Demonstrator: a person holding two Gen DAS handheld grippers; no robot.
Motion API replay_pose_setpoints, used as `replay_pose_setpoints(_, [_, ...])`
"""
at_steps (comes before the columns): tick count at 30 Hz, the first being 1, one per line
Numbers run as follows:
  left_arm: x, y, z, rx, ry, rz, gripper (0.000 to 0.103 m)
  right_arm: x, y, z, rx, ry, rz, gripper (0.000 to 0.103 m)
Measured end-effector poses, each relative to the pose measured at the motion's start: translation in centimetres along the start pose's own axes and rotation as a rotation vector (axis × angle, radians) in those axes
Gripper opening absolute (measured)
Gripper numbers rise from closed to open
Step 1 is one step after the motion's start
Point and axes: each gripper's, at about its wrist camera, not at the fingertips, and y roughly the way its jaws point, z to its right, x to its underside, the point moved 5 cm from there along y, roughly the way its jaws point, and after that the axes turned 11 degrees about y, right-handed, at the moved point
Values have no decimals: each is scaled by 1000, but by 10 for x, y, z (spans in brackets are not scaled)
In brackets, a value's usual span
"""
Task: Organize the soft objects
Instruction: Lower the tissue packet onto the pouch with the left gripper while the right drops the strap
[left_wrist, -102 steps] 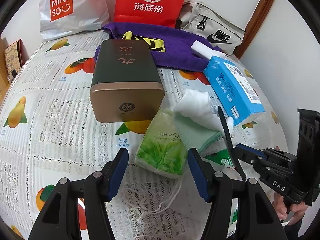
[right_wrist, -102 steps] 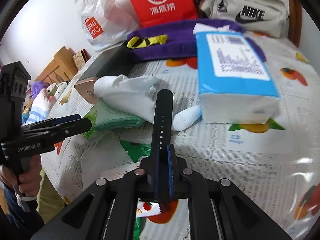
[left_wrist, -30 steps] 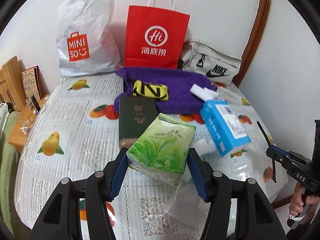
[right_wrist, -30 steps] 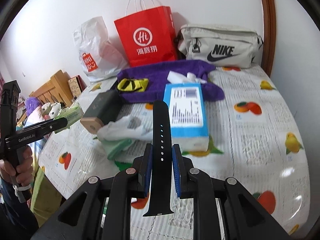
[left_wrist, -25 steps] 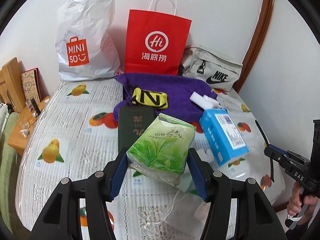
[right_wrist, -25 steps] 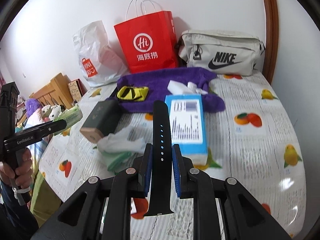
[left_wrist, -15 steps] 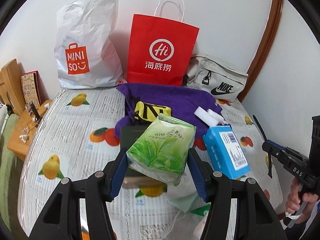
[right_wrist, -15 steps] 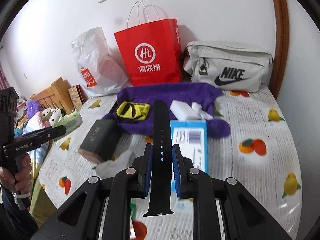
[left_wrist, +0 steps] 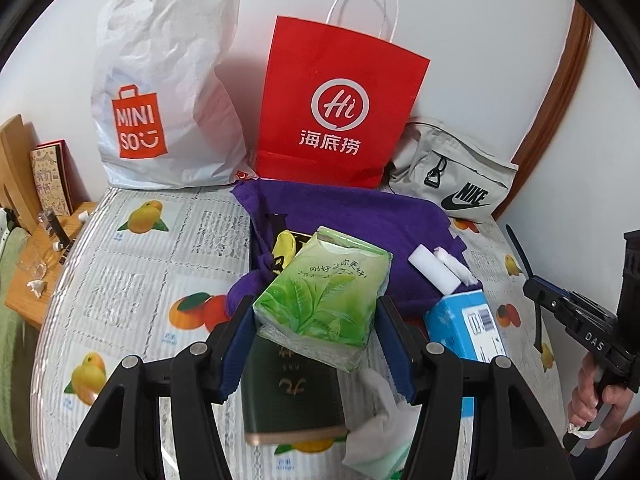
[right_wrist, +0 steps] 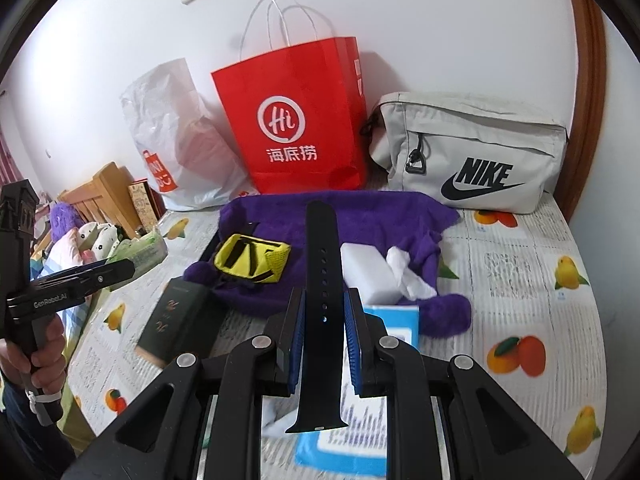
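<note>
We had lifted the green tissue pack [left_wrist: 324, 296] off the table, and our left gripper [left_wrist: 316, 344] clamped it above the purple towel [left_wrist: 360, 220]. Our right gripper [right_wrist: 322, 344] pinched the black watch strap [right_wrist: 323, 280]. Both seemed ready for placing. The fruit-print tablecloth [left_wrist: 132, 280] met a white wall [left_wrist: 460, 20].

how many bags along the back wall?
3: white Miniso bag on the left, red paper bag in the middle, grey Nike bag on the right. None appears hidden.
</note>
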Motion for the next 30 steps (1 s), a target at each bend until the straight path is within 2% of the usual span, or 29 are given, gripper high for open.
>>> replay_pose_setpoints(15, [-30, 72, -16, 1, -16, -75, 57, -45, 72, 22, 9, -5, -52, 19])
replay_pose_setpoints(30, [-52, 130, -22, 4, -30, -124, 57, -63, 140, 41, 23, 16, -143, 19])
